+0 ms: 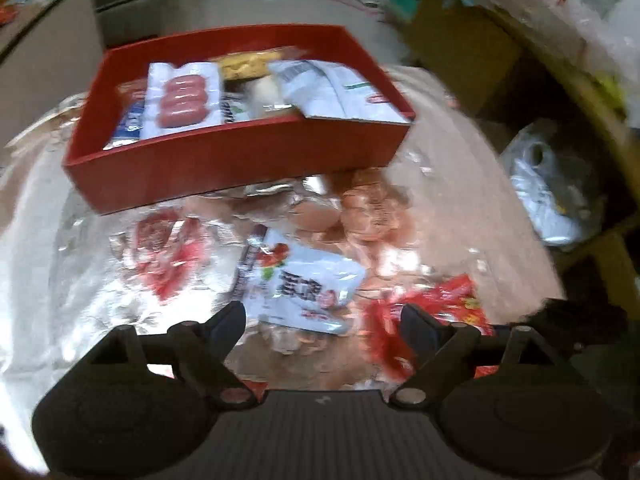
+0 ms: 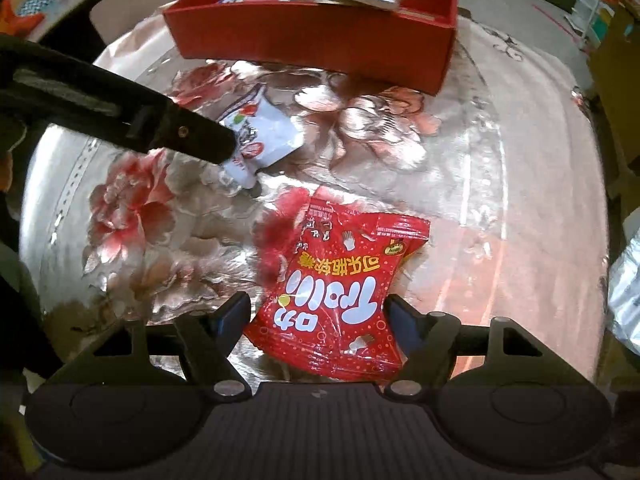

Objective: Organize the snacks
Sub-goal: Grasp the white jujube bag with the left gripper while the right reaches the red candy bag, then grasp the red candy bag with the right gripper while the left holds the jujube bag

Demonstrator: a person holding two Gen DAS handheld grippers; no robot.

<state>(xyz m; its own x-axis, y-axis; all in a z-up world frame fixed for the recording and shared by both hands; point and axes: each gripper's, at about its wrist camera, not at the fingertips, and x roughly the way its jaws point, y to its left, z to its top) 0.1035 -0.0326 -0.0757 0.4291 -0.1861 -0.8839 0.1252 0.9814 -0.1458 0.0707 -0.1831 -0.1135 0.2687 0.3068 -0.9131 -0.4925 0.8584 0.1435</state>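
While both claws hang over the counter, which is covered by a shiny cloth printed with red and pink flowers, several snacks lie outside the red box. That box sits at the far side of the counter and already holds several packets, among them a white pack of pink sausages on its left and a large white pouch leaning on its right side.

Seen from the right wrist, the right claw is spread, and its fingers stand on either side of the near end of a red candy packet with white lettering. This packet lies flat on the cloth; whether the pads press on it I cannot tell.

Farther off and to the left lies a small white snack packet with red print, near the box's front wall. In the left wrist view the left claw stands spread with nothing pinched, the white packet just beyond its tips and the red packet by its right finger. This view is blurred.
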